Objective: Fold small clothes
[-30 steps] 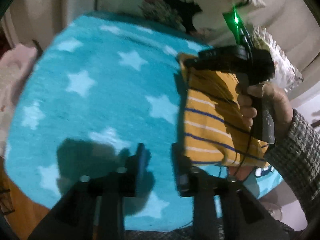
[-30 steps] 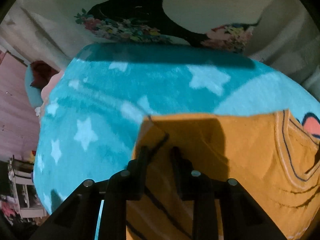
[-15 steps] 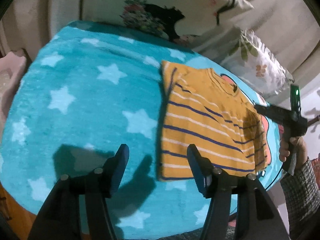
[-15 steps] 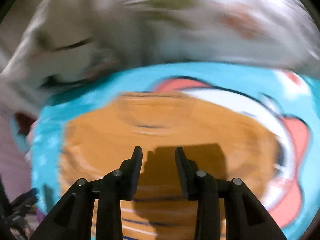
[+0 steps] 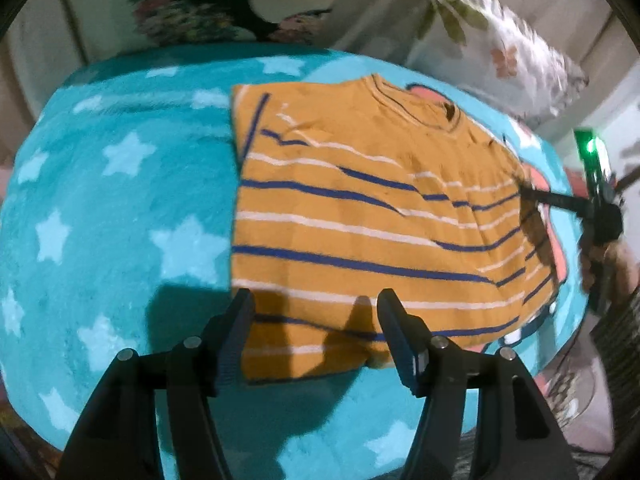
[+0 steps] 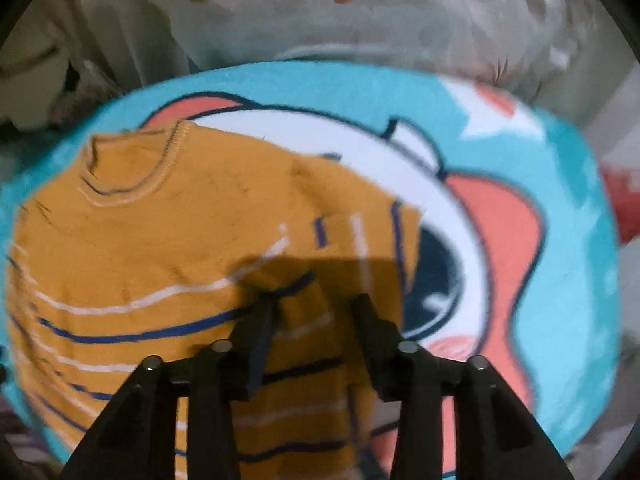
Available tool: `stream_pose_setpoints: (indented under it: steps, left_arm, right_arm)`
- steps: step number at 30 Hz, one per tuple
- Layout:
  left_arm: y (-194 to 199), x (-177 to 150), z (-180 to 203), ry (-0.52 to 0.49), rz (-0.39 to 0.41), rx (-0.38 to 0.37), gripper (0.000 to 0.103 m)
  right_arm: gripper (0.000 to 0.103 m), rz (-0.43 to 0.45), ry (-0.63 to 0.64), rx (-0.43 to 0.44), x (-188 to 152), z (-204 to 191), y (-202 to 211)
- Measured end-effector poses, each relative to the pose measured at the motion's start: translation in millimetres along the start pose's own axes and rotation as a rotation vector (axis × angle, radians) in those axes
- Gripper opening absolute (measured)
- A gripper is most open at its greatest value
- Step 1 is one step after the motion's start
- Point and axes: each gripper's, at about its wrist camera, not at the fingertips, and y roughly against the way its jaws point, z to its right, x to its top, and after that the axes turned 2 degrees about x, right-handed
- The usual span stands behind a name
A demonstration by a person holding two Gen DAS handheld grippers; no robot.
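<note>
A small orange shirt (image 5: 360, 216) with blue and white stripes lies flat on a teal star blanket (image 5: 120, 208), its left side folded in and its collar at the far end. My left gripper (image 5: 314, 312) is open, its fingers over the shirt's near hem. My right gripper (image 6: 314, 304) is open over the shirt's right edge (image 6: 280, 288), by the sleeve area. The right gripper also shows in the left wrist view (image 5: 532, 194) at the shirt's right side.
The blanket carries a cartoon print in white and coral (image 6: 500, 232) beside the shirt. Floral pillows (image 5: 500, 52) lie at the far edge of the bed. The blanket's near edge (image 5: 280, 452) drops off below my left gripper.
The right gripper let go of the shirt's far left corner and swung to its right edge. The left gripper opened wider and moved right, onto the shirt's near hem.
</note>
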Motion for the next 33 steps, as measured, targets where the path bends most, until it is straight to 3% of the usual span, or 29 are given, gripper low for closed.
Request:
stream_pose_setpoints:
  steps: [1,2,5,8,12,14,16,19,20,21,22,27,29,33]
  left_arm:
    - [-6,1,3,-0.023,-0.006,0.049,0.063]
    - [-11,0,4,-0.037,-0.011,0.086,0.063]
    - [-39,-5,-7,-0.035,-0.089,0.161,0.063]
    - [-39,-9,-24,0.024,-0.083,0.090,0.065]
    - [-39,-8,-26,0.007,-0.084,0.086,0.066]
    - [-40,-6,-23,-0.010,-0.086,0.100,0.067]
    - [-41,-5,-22,-0.009,-0.086,0.103,0.068]
    - [-41,-4,-20,-0.018,-0.090,0.101,0.068]
    - [-41,-4,-20,-0.024,-0.091,0.097,0.068]
    - [-42,-2,-19,-0.028,-0.092,0.094,0.068]
    - [-44,-1,-18,-0.032,-0.093,0.093,0.068]
    - [-46,0,-19,-0.039,-0.091,0.092,0.069]
    - [-46,-1,-19,-0.038,-0.087,0.092,0.070]
    - [-45,-4,-22,-0.024,-0.083,0.082,0.070]
  right_arm:
    - [0.044,0.009,0.034,-0.067,1,-2,3]
    - [0.044,0.012,0.034,-0.072,1,-1,6]
    - [0.044,0.039,-0.050,0.027,-14,22,33]
    - [0.048,0.041,-0.133,0.100,-44,53,52]
    - [0.054,0.010,-0.301,0.279,-95,85,58]
    - [0.055,-0.003,-0.373,0.379,-117,83,55]
    - [0.056,-0.024,-0.394,0.415,-132,70,47]
    - [0.055,-0.060,-0.392,0.366,-145,50,29]
    - [0.049,-0.034,-0.408,0.373,-147,47,27]
    - [0.015,-0.021,-0.418,0.405,-148,47,28]
    - [0.009,-0.029,-0.435,0.457,-149,48,28]
    - [0.006,-0.021,-0.447,0.352,-151,73,45]
    - [0.005,-0.024,-0.426,0.261,-148,74,44]
    - [0.008,-0.021,-0.402,0.233,-145,69,53]
